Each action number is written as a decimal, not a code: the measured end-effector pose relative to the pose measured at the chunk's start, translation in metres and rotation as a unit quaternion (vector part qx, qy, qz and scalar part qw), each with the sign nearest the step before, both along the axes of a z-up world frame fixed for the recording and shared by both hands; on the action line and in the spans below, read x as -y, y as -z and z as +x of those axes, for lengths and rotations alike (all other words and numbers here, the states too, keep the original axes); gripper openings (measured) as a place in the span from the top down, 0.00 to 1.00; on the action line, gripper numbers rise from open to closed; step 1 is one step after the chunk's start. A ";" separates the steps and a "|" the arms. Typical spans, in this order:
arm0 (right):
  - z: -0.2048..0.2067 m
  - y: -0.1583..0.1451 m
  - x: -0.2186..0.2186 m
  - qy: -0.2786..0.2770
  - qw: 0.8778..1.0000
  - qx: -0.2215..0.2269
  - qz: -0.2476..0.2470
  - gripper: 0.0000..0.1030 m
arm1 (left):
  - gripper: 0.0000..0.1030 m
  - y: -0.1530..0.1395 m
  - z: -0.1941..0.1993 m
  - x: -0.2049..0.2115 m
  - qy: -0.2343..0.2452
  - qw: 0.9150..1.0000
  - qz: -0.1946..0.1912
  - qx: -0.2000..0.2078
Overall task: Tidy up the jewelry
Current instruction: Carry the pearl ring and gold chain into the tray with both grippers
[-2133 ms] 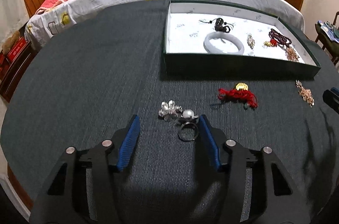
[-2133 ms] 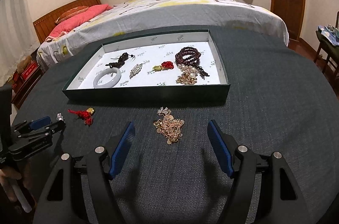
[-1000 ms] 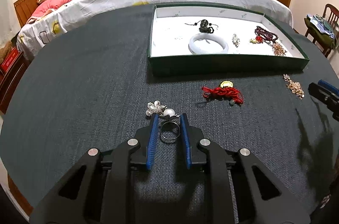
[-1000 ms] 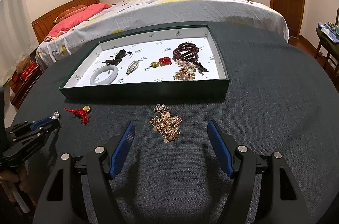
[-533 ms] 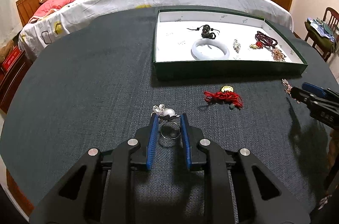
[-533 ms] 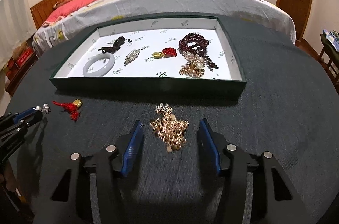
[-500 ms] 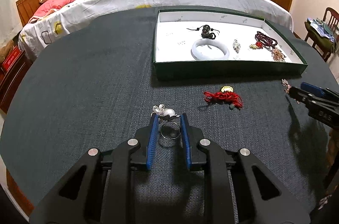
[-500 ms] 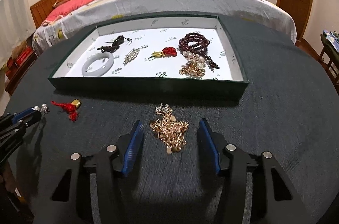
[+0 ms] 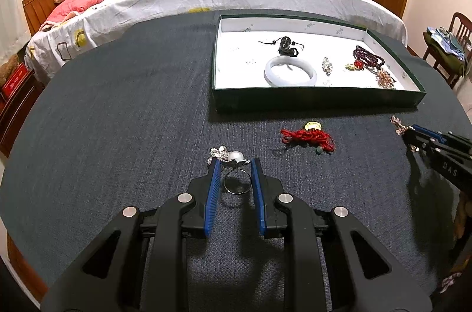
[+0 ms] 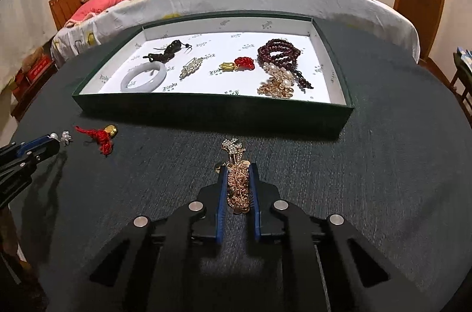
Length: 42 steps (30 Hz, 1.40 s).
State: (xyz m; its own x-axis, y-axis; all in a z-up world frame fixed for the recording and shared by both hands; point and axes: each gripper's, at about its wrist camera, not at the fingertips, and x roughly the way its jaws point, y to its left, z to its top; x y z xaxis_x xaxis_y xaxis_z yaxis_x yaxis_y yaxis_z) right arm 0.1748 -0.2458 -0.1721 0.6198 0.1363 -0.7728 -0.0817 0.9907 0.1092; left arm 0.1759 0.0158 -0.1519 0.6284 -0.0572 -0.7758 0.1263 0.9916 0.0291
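Both claws loaded: left gripper (image 9: 234,174) pinching the pearl ring (image 9: 235,182), right gripper (image 10: 237,179) clamped on the gold chain (image 10: 237,188), its length running toward twelve. The tray (image 10: 206,108) lies at twelve o'clock, nearer the right

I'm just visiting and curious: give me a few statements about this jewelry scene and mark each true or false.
1. The right gripper has its pads closed on the gold chain. True.
2. The white bangle lies on the dark tabletop. False: it lies inside the green tray.
3. The pearl ring sits between the left gripper's pads. True.
4. The red tassel charm on the tabletop is inside the tray. False: it lies on the cloth in front of the tray.
5. The tray is empty. False: it holds the bangle, dark red beads and other pieces.
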 end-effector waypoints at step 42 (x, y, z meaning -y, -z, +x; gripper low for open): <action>0.046 -0.151 0.000 -0.012 0.981 0.187 0.045 0.87 | 0.80 -0.122 0.064 0.052 0.050 0.988 -0.070 0.131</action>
State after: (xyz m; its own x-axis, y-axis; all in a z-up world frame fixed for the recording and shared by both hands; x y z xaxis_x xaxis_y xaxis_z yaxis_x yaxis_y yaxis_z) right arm 0.2208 -0.2458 -0.0215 0.8537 0.2124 -0.4755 -0.1566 0.9755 0.1546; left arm 0.2394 -0.0366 -0.0301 0.7921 -0.2234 -0.5680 0.2292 0.9714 -0.0624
